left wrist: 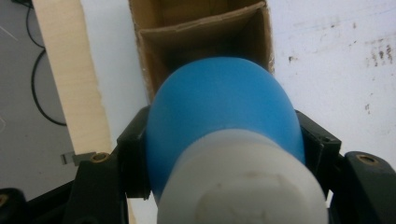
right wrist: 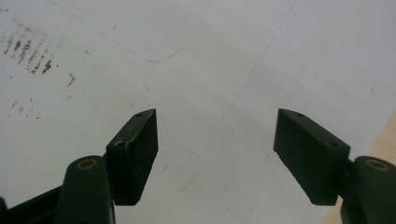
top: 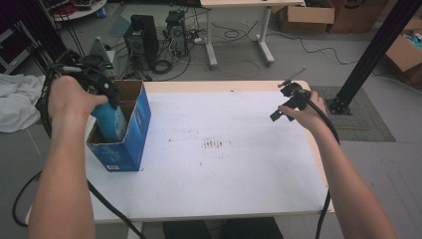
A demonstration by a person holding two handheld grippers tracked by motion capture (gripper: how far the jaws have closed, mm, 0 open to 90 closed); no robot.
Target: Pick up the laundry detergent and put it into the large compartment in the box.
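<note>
Holding blue bottle (top: 110, 119) inside box (top: 130, 144), left claw (top: 107, 97), table's left edge

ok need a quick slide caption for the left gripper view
Left gripper clamps a blue plastic bottle with a white cap above an open brown-lined cardboard box on the white table.

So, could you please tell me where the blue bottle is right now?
In the high view, the blue bottle is at the table's left side, clamped in the left hand-held gripper and partly lowered into the open blue cardboard box.
</note>
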